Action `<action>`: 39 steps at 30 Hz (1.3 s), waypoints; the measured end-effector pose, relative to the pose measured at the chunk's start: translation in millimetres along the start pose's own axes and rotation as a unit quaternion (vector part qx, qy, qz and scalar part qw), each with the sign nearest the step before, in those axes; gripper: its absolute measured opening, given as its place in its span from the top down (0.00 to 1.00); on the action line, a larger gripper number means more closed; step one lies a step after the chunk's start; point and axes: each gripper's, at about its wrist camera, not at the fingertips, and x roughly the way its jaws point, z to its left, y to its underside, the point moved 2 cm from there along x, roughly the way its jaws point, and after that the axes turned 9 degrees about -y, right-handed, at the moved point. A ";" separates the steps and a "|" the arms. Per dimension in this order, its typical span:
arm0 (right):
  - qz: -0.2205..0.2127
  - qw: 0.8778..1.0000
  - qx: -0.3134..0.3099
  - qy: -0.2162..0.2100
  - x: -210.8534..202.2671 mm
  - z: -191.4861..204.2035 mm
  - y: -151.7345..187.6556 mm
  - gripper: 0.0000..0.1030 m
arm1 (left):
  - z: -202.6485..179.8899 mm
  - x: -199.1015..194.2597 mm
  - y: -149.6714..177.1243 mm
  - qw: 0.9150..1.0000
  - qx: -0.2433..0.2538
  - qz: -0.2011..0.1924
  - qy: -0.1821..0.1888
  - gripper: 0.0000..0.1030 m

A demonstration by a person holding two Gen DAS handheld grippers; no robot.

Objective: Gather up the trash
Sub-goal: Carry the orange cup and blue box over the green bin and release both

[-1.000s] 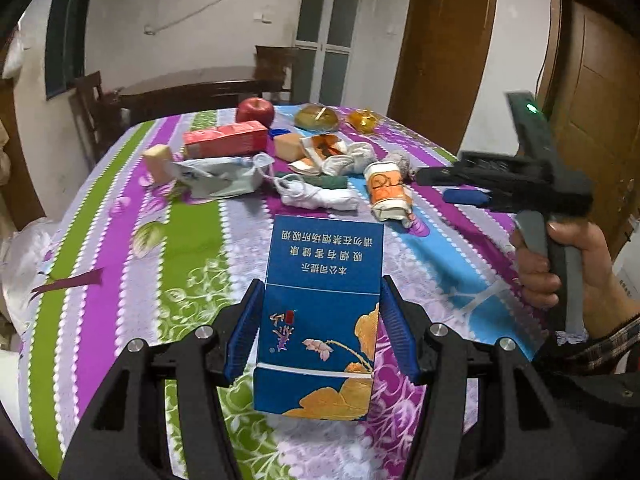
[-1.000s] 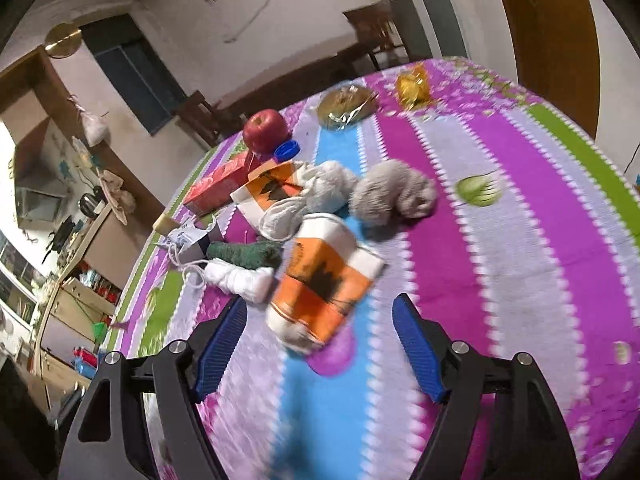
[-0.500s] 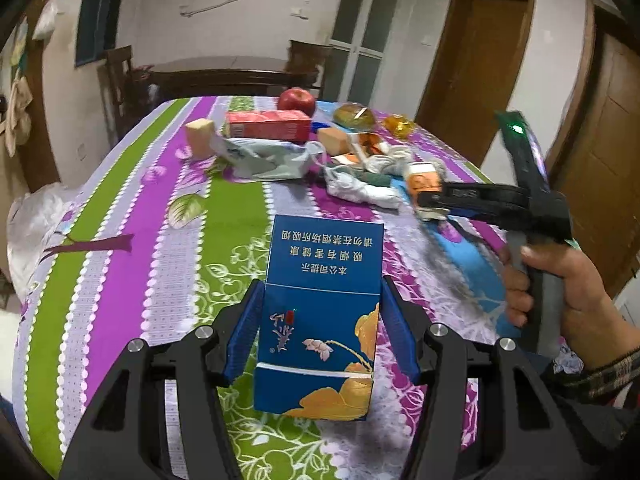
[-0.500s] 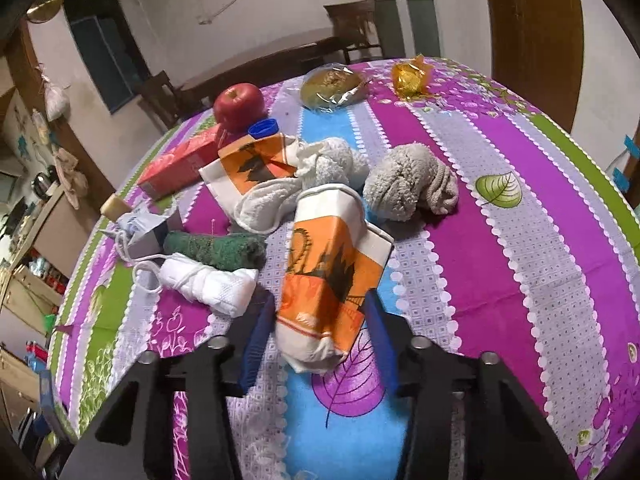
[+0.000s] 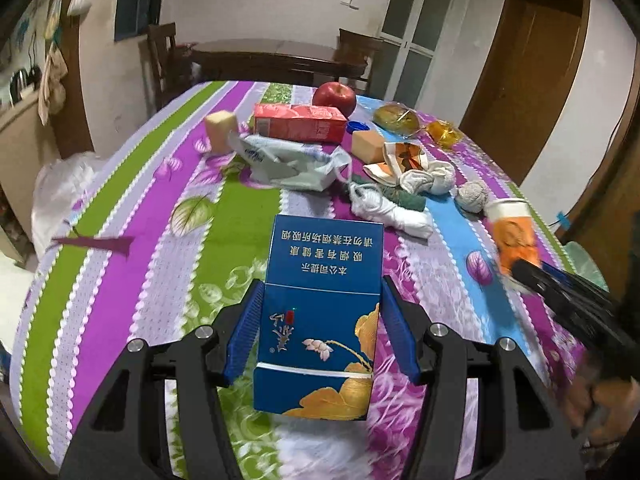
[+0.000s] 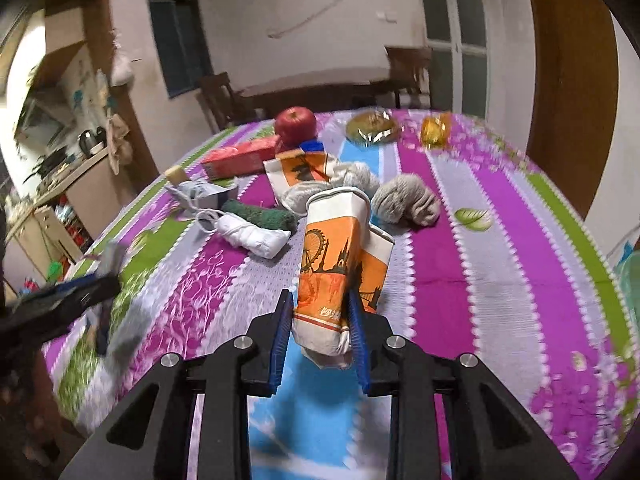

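A: While both hands are loaded, log it: left gripper [image 5: 320, 336] clamps the blue cigarette pack [image 5: 320, 320] between its pads, pack upright and off the tablecloth [image 5: 120, 216]. Right gripper [image 6: 320, 328] is closing on the crushed orange paper cup [image 6: 340, 268], pads pressing its base, cup lifted clear.

B: So two pieces picked. Any bin?

A: None in either view; neither piece is dropped anywhere yet.

B: What's left on the table?

A: Likely trash: second crushed orange cup [image 6: 304, 170], crumpled white plastic bag [image 5: 296, 160], blue bottle cap [image 6: 312, 145]. Less sure: red carton [image 5: 300, 122], wrapped bun [image 6: 372, 128], yellow wrapper [image 6: 435, 130].

B: And non-trash?

A: Red apple [image 6: 295, 120], white rolled sock [image 6: 252, 236], green rolled cloth [image 6: 260, 218], grey sock ball [image 6: 408, 200]. These crowd the remaining cup closely; picking it risks snagging cloth.
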 end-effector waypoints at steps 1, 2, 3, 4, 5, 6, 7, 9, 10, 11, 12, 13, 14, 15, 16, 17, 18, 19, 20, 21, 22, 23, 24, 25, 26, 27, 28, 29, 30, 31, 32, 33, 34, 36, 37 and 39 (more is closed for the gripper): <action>-0.003 1.000 -0.007 0.000 -6.2 0.2 2.1 0.72 | -5.2 0.6 -1.3 1.000 0.003 -0.001 -0.005 0.46; -0.006 1.000 -0.011 0.000 -11.5 0.5 3.9 0.72 | -11.9 0.8 -2.9 1.000 0.007 -0.003 -0.011 0.46; -0.010 1.000 -0.014 -0.001 -18.6 -1.7 5.9 0.72 | -19.3 0.7 -4.3 1.000 0.013 -0.007 -0.017 0.46; -0.013 1.000 -0.015 -0.003 -24.4 -3.6 7.5 0.72 | -29.8 0.8 -5.7 0.999 0.022 -0.011 -0.024 0.46; -0.016 1.000 -0.013 -0.005 -31.4 -7.3 9.5 0.72 | -37.6 1.0 -6.6 0.999 0.028 -0.011 -0.025 0.46; -0.019 1.000 -0.010 -0.006 -37.5 -11.5 10.9 0.72 | -45.2 1.5 -7.5 0.999 0.033 -0.011 -0.024 0.46; -0.022 1.000 -0.006 -0.006 -43.2 -16.7 12.0 0.72 | -55.0 2.2 -8.5 0.999 0.040 -0.010 -0.023 0.46; -0.027 1.000 0.003 -0.004 -54.1 -27.3 16.2 0.72 | -71.2 2.8 -10.1 0.998 0.055 -0.014 -0.029 0.46; -0.030 1.000 0.008 -0.002 -59.5 -32.9 18.1 0.72 | -81.6 2.0 -10.8 0.997 0.065 -0.019 -0.034 0.46; -0.032 0.999 0.011 -0.001 -62.8 -37.3 19.7 0.72 | -88.9 1.6 -11.2 0.997 0.072 -0.021 -0.034 0.46; -0.035 0.999 0.017 0.000 -67.7 -44.2 21.7 0.71 | -96.7 1.4 -12.4 0.996 0.077 -0.022 -0.033 0.46; -0.037 0.999 0.021 0.002 -72.4 -49.5 23.8 0.71 | -106.0 1.2 -13.4 0.996 0.084 -0.023 -0.030 0.46; -0.039 0.999 0.024 0.004 -75.4 -53.6 25.3 0.71 | -112.8 1.4 -14.4 0.995 0.089 -0.025 -0.030 0.46; -0.041 0.999 0.030 0.005 -80.2 -59.3 27.4 0.71 | -119.7 0.9 -14.9 0.995 0.094 -0.027 -0.030 0.46; -0.044 0.998 0.034 0.006 -84.0 -64.1 28.8 0.71 | -128.9 0.8 -16.1 0.994 0.101 -0.030 -0.030 0.46; -0.048 0.998 0.039 0.008 -89.3 -70.4 30.3 0.71 | -134.8 0.7 -16.9 0.993 0.106 -0.032 -0.030 0.46; -0.050 0.998 0.042 0.010 -91.3 -74.0 30.7 0.71 | -141.3 0.6 -18.1 0.993 0.110 -0.034 -0.029 0.46; -0.051 0.998 0.045 0.012 -94.0 -77.9 31.3 0.71 | -149.1 0.4 -20.0 0.992 0.116 -0.037 -0.030 0.46; -0.053 0.997 0.048 0.014 -96.8 -82.0 31.8 0.71 | -156.0 0.7 -21.9 0.992 0.120 -0.040 -0.031 0.46; -0.057 0.997 0.052 0.016 -101.0 -87.3 32.7 0.71 | -162.0 0.5 -23.1 0.991 0.124 -0.042 -0.031 0.46; -0.060 0.996 0.056 0.019 -104.1 -91.3 33.2 0.71 | -169.1 0.7 -24.6 0.990 0.129 -0.044 -0.029 0.46; -0.063 0.996 0.059 0.022 -107.1 -95.7 33.7 0.71 | -174.8 1.1 -26.4 0.990 0.133 -0.045 -0.027 0.46; -0.066 0.995 0.064 0.025 -110.8 -102.0 33.9 0.71 | -180.5 1.4 -27.6 0.989 0.137 -0.046 -0.026 0.46; -0.069 0.995 0.066 0.028 -113.0 -106.2 33.4 0.71 | -188.0 1.3 -28.2 0.988 0.143 -0.047 -0.025 0.46; -0.073 0.994 0.069 0.032 -116.2 -110.0 33.7 0.71 | -194.8 1.5 -28.9 0.987 0.148 -0.049 -0.024 0.46; -0.078 0.994 0.073 0.036 -121.5 -116.4 34.4 0.71 | -200.2 1.7 -29.5 0.987 0.153 -0.050 -0.023 0.46; -0.081 0.993 0.076 0.039 -124.9 -120.7 34.4 0.71 | -208.8 1.0 -30.3 0.986 0.159 -0.051 -0.022 0.46; -0.085 0.992 0.079 0.041 -128.4 -124.7 34.2 0.71 | -213.0 1.2 -30.9 0.985 0.162 -0.052 -0.021 0.46; -0.091 0.991 0.082 0.046 -134.0 -131.1 33.7 0.71 | -220.1 1.0 -31.7 0.984 0.167 -0.054 -0.020 0.46; -0.095 0.991 0.084 0.050 -137.7 -135.1 33.4 0.71 | -224.1 1.4 -32.4 0.984 0.170 -0.055 -0.019 0.46; -0.099 0.990 0.087 0.055 -142.1 -140.2 33.0 0.71 | -231.1 1.6 -33.0 0.983 0.175 -0.055 -0.018 0.46; -0.104 0.989 0.090 0.060 -146.8 -146.9 31.9 0.71 | -236.7 1.7 -33.5 0.982 0.179 -0.056 -0.016 0.46; -0.108 0.988 0.092 0.064 -149.7 -151.9 30.3 0.71 | -243.8 2.1 -33.9 0.981 0.184 -0.057 -0.013 0.46; -0.115 0.986 0.095 0.075 -156.9 -162.2 27.9 0.71 | -259.0 2.1 -33.8 0.979 0.197 -0.060 -0.009 0.46; -0.119 0.985 0.096 0.082 -161.2 -167.0 27.8 0.70 | -265.0 2.2 -33.7 0.978 0.201 -0.061 -0.007 0.46; -0.126 0.982 0.100 0.096 -171.5 -180.5 28.1 0.70 | -280.3 2.3 -33.5 0.975 0.213 -0.064 -0.002 0.46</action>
